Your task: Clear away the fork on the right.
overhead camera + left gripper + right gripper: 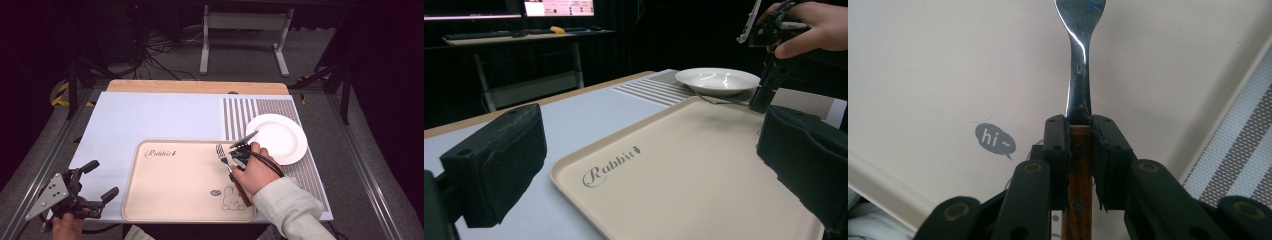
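Observation:
A fork point(221, 152) with a steel head and a brown wooden handle hangs low over the right part of a beige tray point(170, 185) printed with "Rabbit" and a bunny. My right gripper point(232, 171) is shut on the fork's handle where the wood meets the steel. In the right gripper view the fork point(1079, 60) points away between the two black pads of that gripper point(1080, 132), with the tray point(938, 75) underneath. My left gripper point(101, 181) rests at the table's near left corner, open and holding nothing. In its own view the left gripper point(654, 155) faces the tray point(684, 170).
A white plate point(276, 137) stands on a grey striped mat point(260, 112) just right of the tray. The tray lies on a pale blue sheet point(150, 117). A metal stand and cables lie on the floor beyond the table.

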Available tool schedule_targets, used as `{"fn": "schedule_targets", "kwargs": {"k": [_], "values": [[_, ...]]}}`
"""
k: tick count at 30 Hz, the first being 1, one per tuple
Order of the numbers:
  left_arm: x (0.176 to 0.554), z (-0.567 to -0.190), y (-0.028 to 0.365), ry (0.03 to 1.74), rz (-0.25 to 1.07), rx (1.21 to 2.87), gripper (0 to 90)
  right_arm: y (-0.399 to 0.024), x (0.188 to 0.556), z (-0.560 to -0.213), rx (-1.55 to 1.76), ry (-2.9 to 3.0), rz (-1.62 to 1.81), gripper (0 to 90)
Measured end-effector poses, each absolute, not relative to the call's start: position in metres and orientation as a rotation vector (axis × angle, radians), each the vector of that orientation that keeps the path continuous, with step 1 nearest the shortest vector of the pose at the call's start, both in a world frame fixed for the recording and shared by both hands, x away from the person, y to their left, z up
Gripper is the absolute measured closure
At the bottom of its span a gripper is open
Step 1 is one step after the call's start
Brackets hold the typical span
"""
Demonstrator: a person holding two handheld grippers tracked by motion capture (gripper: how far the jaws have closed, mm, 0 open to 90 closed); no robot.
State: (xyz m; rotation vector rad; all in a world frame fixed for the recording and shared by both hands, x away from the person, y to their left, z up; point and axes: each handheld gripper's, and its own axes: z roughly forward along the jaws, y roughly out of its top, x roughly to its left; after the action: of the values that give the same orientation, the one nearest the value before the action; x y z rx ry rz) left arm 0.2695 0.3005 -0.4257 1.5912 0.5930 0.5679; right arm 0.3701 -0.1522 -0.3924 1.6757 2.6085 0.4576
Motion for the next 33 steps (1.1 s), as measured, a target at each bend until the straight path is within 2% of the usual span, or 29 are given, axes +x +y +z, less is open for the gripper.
{"fn": "schedule_targets", "kwargs": {"k": [33], "values": [[0.270,-0.426,0.301,0.593,0.565,1.602,0.4,-0.147,0.376,-0.415,1.746,2.638,0.328,78.2]]}}
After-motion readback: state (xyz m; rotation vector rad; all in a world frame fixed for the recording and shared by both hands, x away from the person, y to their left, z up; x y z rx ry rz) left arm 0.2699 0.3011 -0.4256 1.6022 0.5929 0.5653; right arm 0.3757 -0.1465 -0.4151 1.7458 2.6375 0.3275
